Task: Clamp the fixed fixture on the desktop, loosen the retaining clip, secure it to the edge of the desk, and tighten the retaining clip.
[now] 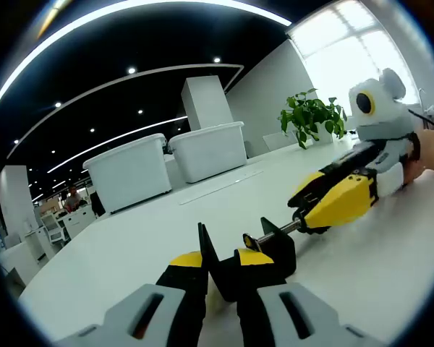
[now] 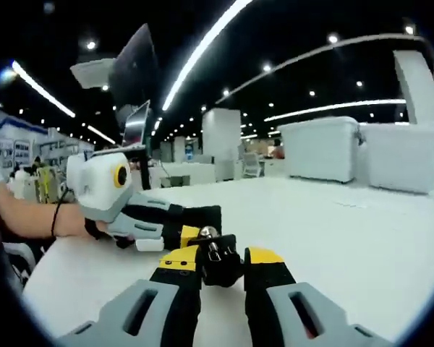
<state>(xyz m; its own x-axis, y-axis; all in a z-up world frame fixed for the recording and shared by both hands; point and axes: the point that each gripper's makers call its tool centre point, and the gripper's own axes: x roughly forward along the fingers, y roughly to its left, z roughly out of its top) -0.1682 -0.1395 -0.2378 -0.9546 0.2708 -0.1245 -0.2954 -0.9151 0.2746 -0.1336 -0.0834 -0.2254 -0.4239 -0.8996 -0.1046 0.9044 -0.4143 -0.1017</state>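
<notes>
A black clamp fixture (image 1: 269, 251) lies low over the white desk (image 1: 166, 224), and my left gripper (image 1: 220, 266) is shut on its body with its yellow-tipped jaws. A metal screw rod (image 1: 276, 230) runs from the fixture to the right, where my right gripper (image 1: 304, 213) comes in with a hand behind it. In the right gripper view, my right gripper (image 2: 215, 264) is shut on the fixture's black screw knob (image 2: 214, 257). The left gripper (image 2: 192, 230) meets it from the left, held by a hand (image 2: 29, 217).
Two white lidded bins (image 1: 130, 172) (image 1: 210, 148) stand at the back of the desk, and they appear again (image 2: 322, 148) in the right gripper view. A potted plant (image 1: 311, 116) stands by the window. A dark monitor (image 2: 134, 72) rises at the left. The desk edge (image 2: 36, 278) lies near the hands.
</notes>
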